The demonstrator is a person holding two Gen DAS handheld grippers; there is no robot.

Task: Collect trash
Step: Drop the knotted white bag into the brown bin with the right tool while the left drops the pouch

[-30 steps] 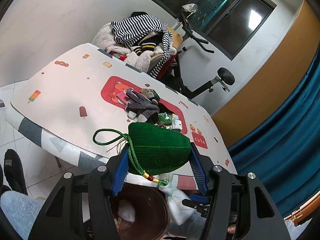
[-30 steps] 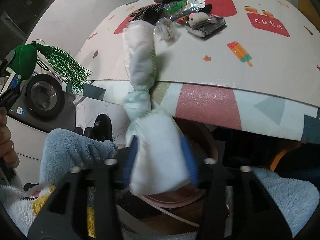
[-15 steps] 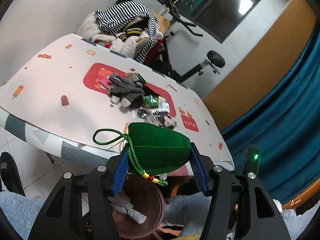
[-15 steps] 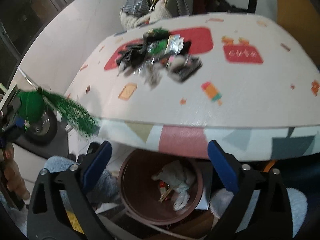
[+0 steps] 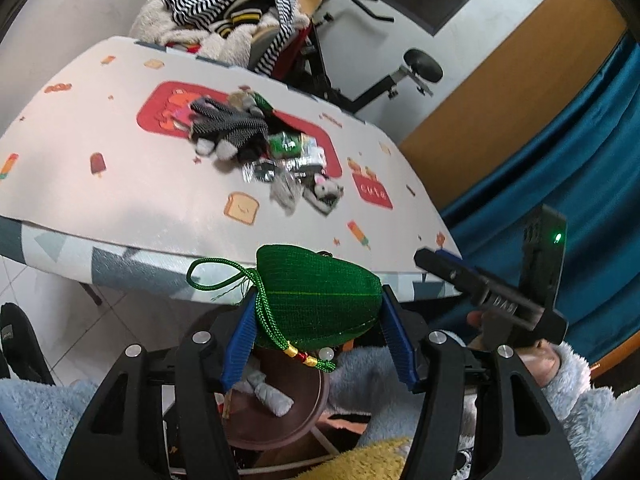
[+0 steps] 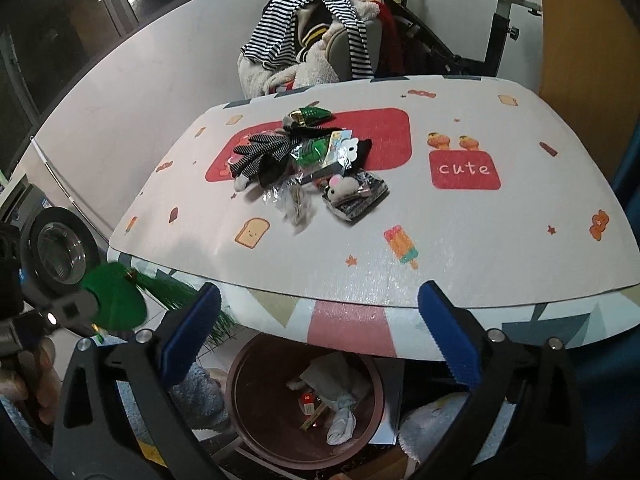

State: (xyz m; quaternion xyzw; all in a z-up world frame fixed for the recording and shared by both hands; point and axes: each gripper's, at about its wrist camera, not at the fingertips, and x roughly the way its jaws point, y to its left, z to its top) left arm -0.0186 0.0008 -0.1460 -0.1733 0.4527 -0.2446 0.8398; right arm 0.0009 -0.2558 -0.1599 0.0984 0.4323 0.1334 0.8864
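Green woven pouch (image 5: 320, 292) sits clamped in your left claw (image 5: 316, 336), its long side crosswise between the blue pads, directly over the brown bin (image 6: 304, 400) under the counter's near edge. Your right claw (image 6: 320, 336) gapes wide, gripping nothing, also above that bin, where a white knotted bag (image 6: 340, 416) lies. Ahead on the counter (image 6: 460, 248), the litter pile (image 6: 316, 172) of glove and wrappers waits nearer your right claw. Beyond stand a clothes-heaped chair (image 6: 316, 48), an exercise bike (image 6: 500, 20) and a blue curtain (image 5: 580, 152).
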